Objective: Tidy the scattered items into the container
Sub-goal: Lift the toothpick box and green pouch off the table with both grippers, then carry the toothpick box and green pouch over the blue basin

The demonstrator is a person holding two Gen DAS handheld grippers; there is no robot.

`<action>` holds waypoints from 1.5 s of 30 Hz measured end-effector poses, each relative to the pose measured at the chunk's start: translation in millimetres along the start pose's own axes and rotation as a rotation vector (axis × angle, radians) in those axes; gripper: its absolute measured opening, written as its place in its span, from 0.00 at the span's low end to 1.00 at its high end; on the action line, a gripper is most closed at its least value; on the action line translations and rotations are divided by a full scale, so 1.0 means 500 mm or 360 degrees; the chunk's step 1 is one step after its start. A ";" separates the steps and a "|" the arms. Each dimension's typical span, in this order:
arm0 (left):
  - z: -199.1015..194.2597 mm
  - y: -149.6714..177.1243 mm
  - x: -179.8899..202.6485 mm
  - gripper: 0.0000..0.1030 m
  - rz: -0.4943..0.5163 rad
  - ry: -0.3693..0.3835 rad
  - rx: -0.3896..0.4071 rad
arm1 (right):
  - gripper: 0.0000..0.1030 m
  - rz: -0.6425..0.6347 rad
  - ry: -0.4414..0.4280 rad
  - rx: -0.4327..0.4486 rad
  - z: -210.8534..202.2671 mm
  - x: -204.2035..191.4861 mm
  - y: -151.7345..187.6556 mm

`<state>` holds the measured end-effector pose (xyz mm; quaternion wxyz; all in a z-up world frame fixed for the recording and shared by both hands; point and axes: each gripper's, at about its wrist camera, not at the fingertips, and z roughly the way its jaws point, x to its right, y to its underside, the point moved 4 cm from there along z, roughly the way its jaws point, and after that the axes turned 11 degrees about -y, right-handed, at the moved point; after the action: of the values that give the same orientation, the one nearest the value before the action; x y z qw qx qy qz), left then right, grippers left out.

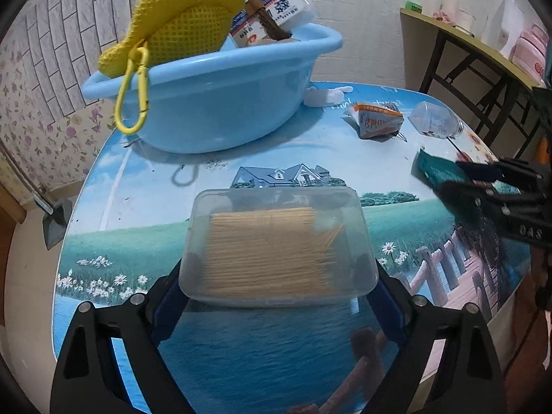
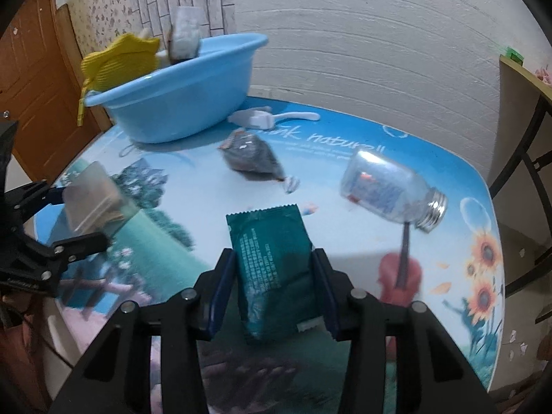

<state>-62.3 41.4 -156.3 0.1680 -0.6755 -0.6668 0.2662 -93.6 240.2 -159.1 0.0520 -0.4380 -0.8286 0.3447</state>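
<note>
A clear plastic box of toothpicks (image 1: 276, 241) lies on the picture-printed table, between the fingers of my left gripper (image 1: 277, 274); both blue pads touch its sides. In the right wrist view that box (image 2: 89, 200) is blurred at the far left, inside the left gripper (image 2: 79, 216). My right gripper (image 2: 272, 255) is shut on a dark green sachet (image 2: 272, 262), pads against its two long edges. The blue basin (image 1: 207, 65) stands at the back left and holds a yellow mesh pouch (image 1: 179, 24) and cartons.
Loose on the table are a white scoop (image 2: 272, 117), a dark packet (image 2: 252, 155), an orange-white sachet (image 1: 377, 119) and a clear bottle (image 2: 390, 186) on its side. A side table (image 1: 483, 45) with pink items stands to the right. A wooden door (image 2: 38, 79) is behind the basin.
</note>
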 end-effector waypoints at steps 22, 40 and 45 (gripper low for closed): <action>-0.156 -0.047 -0.115 0.89 -0.0214 -0.0018 0.0301 | 0.42 -0.0155 -0.0155 0.0165 -0.049 -0.123 -0.063; -0.149 -0.157 -0.172 0.89 -0.0244 -0.0074 0.0401 | 0.42 -0.0277 -0.0241 0.0303 -0.042 -0.206 -0.182; -0.127 -0.182 -0.178 0.89 -0.0241 -0.0067 0.0403 | 0.42 -0.0296 -0.0261 0.0309 -0.024 -0.210 -0.208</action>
<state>-96.1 -33.7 -40.3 0.2574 -0.5910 -0.6804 0.3486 -96.5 127.0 -63.0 0.0579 -0.3226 -0.8299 0.4514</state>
